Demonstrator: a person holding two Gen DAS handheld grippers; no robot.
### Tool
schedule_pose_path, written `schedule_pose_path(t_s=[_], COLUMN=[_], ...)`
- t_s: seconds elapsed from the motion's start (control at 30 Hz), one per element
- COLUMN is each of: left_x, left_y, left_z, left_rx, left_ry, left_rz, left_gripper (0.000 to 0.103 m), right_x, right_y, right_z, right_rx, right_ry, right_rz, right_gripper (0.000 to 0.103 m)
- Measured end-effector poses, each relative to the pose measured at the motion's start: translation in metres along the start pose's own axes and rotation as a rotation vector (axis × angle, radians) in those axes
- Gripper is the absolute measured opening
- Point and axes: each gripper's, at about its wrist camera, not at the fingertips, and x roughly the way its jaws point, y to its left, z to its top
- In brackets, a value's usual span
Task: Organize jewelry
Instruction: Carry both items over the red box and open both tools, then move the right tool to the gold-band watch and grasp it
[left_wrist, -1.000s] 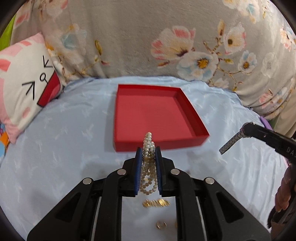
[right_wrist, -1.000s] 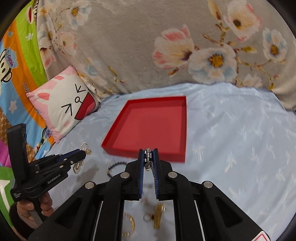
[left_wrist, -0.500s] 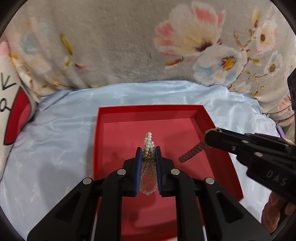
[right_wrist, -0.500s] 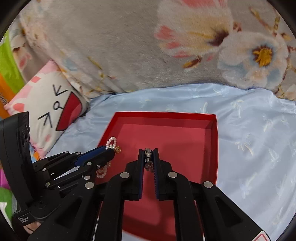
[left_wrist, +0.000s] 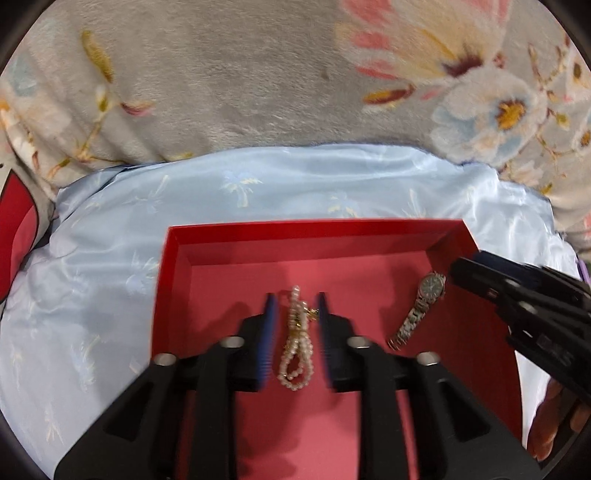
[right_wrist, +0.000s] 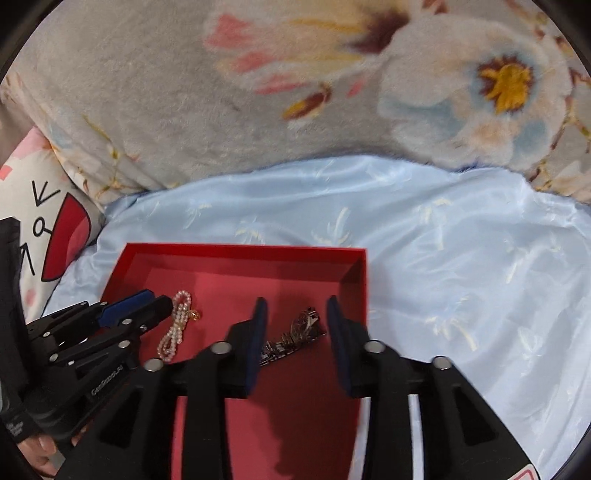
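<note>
A shallow red tray (left_wrist: 314, 230) (right_wrist: 236, 251) lies on the light blue satin sheet. A pearl bracelet (left_wrist: 297, 341) (right_wrist: 176, 325) with a gold clasp rests on the tray floor, loose between the parted pads of my left gripper (left_wrist: 295, 299) (right_wrist: 155, 302), whose jaws are opening. A silver wristwatch (right_wrist: 295, 336) (left_wrist: 419, 310) lies on the tray floor between the spread fingers of my right gripper (right_wrist: 297, 304) (left_wrist: 465, 267), also opening. Neither pad pair touches its piece.
A grey floral blanket (left_wrist: 258, 81) is heaped behind the tray. A pink-and-white cartoon pillow (right_wrist: 44, 229) lies at the left. The blue sheet (right_wrist: 461, 258) stretches to the right of the tray. A hand (left_wrist: 554, 417) grips the right tool's handle.
Both grippers moved forward and down over the tray. Their jaws went from shut to parted: the pearl bracelet and the watch left the pads and now lie on the tray floor.
</note>
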Motion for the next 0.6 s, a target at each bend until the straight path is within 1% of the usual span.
schedule_pose_path(t_s=[0.03, 0.07, 0.13, 0.2, 0.27, 0.3, 0.4, 0.47, 0.53, 0.6], left_x=[-0.005, -0.011, -0.029, -0.048, -0.069, -0.081, -0.114, -0.135, -0.152, -0.164], left_y=[0.002, 0.003, 0.004, 0.006, 0.009, 0.01, 0.009, 0.009, 0.011, 0.013], left_z=[0.0, -0.001, -0.004, -0.011, -0.024, -0.034, -0.07, -0.098, -0.126, -0.153], left_rx=[-0.014, -0.023, -0.023, -0.027, -0.034, -0.031, 0.0, 0.002, -0.002, -0.01], left_ry=[-0.017, -0.038, -0.08, -0.104, -0.117, -0.126, -0.134, -0.129, -0.123, -0.106], left_rz=[0.005, 0.012, 0.031, 0.038, 0.041, 0.047, 0.101, 0.124, 0.131, 0.145], left_gripper=[0.057, 0.066, 0.068, 0.069, 0.074, 0.074, 0.076, 0.083, 0.086, 0.086], right_x=[-0.006, -0.013, -0.031, -0.054, -0.076, -0.089, -0.124, -0.143, -0.162, -0.175], right_y=[0.0, -0.001, 0.001, 0.004, 0.006, 0.007, 0.01, 0.012, 0.012, 0.011], right_z=[-0.001, -0.004, -0.013, -0.03, -0.047, -0.06, -0.098, -0.124, -0.153, -0.178], right_rx=[0.003, 0.007, 0.001, -0.012, -0.021, -0.019, -0.032, -0.03, -0.023, -0.02], right_ry=[-0.014, -0.022, -0.04, -0.064, -0.081, -0.087, -0.094, -0.091, -0.088, -0.078], right_rz=[0.003, 0.006, 0.019, 0.014, 0.032, 0.039, 0.038, 0.036, 0.028, 0.018], right_gripper=[0.041, 0.041, 0.043, 0.045, 0.048, 0.049, 0.05, 0.051, 0.051, 0.051])
